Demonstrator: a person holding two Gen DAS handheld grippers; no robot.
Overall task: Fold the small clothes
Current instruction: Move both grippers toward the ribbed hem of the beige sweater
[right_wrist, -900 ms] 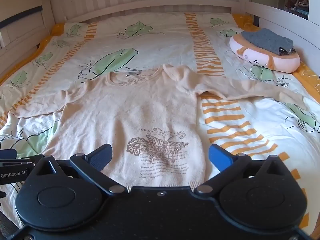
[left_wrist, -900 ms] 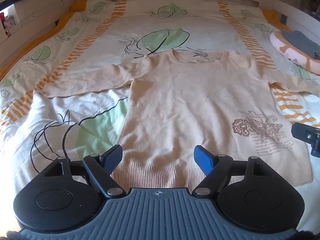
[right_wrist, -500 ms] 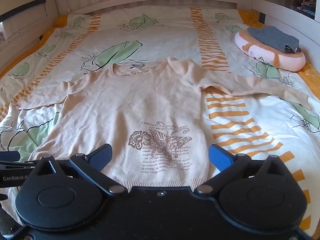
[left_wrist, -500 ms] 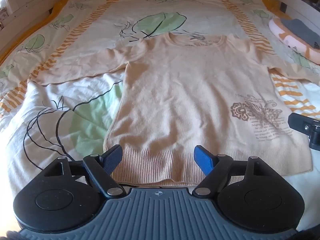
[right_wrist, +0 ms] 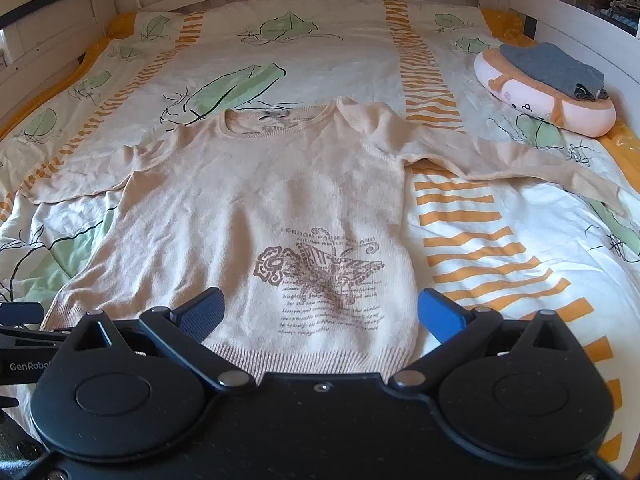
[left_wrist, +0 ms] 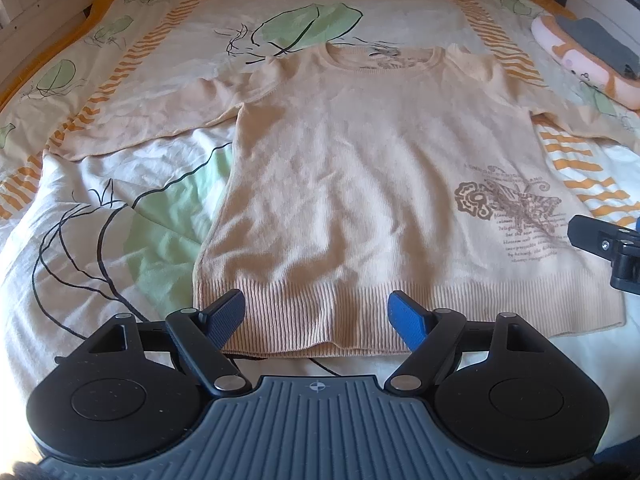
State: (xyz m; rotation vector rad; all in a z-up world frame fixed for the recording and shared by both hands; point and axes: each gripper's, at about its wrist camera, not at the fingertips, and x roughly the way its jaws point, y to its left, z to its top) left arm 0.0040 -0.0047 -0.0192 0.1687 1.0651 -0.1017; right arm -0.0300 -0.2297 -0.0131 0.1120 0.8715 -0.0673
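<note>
On the bed [right_wrist: 500, 264], the beige sweater [left_wrist: 360, 184] lies flat, long axis hem-to-collar, collar pointing away. Left tool [left_wrist: 316, 314] and right tool [right_wrist: 320, 312] gape above its hem, gripping nothing.

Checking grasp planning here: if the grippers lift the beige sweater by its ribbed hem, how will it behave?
The sweater looks like thin, softly wrinkled knit, so it will probably drape and sag, not hold shape. Its spread sleeves would likely trail and drag across the bedspread. Probably light; the ribbed hem may stretch.
</note>
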